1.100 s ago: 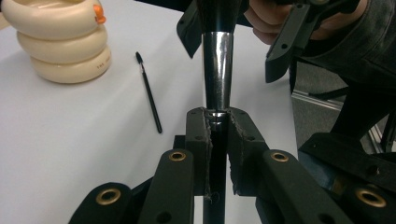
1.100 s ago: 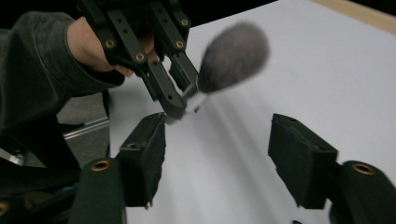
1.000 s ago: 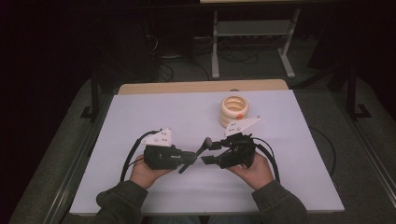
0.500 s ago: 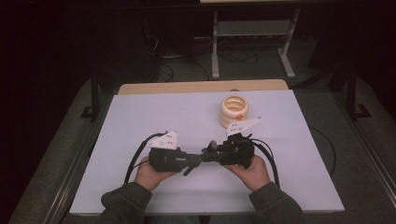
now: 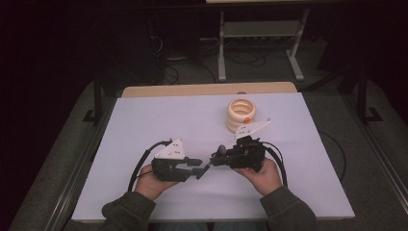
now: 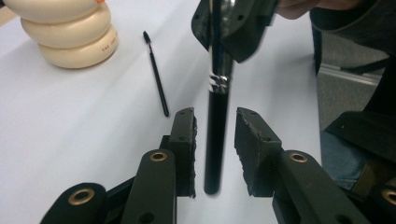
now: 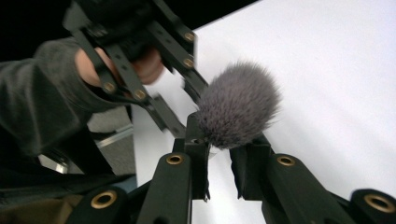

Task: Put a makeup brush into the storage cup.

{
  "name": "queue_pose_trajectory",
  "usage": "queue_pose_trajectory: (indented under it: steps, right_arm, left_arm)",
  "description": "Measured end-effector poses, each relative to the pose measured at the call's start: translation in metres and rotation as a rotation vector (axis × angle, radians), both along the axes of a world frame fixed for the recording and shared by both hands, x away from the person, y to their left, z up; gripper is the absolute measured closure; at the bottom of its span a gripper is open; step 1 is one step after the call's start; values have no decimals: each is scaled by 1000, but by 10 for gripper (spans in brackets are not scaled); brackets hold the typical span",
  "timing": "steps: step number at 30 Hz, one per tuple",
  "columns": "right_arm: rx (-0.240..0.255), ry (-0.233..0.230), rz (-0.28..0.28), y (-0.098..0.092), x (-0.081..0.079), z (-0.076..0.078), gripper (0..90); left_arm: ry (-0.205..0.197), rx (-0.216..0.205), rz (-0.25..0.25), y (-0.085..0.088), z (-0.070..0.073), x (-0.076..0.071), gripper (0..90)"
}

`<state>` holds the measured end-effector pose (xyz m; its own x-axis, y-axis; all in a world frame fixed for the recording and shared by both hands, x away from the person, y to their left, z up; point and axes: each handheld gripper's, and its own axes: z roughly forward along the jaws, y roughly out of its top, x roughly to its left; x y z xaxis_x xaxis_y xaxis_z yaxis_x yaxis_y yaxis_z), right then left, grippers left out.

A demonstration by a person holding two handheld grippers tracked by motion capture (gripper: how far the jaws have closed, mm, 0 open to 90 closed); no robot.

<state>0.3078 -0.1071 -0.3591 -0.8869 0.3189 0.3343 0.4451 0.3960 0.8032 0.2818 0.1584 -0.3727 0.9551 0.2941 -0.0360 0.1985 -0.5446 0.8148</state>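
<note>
- Left gripper (image 5: 204,169): low on the desk (image 5: 159,120), left of centre, tips pointing right at the other gripper. Its jaws have just been opening. In the left gripper view the pads stand a little off either side of the black handle of the makeup brush (image 6: 216,140). The handle is between them but not pinched, which reads as letting go in a hand-over.
- Makeup brush: spans the gap between the two tips, off the desk surface and roughly level. The butt end sits between the left pads, and the fluffy grey head (image 7: 238,105) is on the right gripper's side.
- Right gripper (image 5: 214,159): just right of centre, facing left, tips almost meeting the left ones. Its jaws have just been closing and now sit narrow, clamped on the brush right below the head. My judgement: it grips there so it carries the weight alone once the left one backs off.
- Thin black wand (image 6: 158,77): lies flat on the desk, apart from both grippers and near the rings. Looks parked.
- Stack of cream rings (image 5: 242,113): far side, right of centre, with an orange bit at its front edge. It is well clear of the hand-over.
- Writing: small dark print on the lowest ring's wall (image 6: 108,45), too small to read. The silver band on the brush ferrule (image 6: 218,83) has marks, but they are blurred. No brand legible anywhere.
</note>
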Motion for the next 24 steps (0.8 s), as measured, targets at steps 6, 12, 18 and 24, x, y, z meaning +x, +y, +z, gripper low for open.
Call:
queue_pose_trajectory:
  steps: [6, 12, 18, 24]
  right_arm:
    - [-42, -11, -28, -9, 1, 5, 764]
    - [-67, -25, -45, -15, 4, 10, 764]
    - [-86, -24, -63, -22, 7, 14, 764]
    - [-75, -26, -82, -30, 10, 20, 765]
  left_arm:
    - [-5, 27, 34, 8, -5, -5, 658]
    - [-18, 27, 56, 17, -8, -10, 651]
    - [-20, 29, 75, 26, -13, -14, 645]
    - [-14, 27, 93, 33, -17, -14, 634]
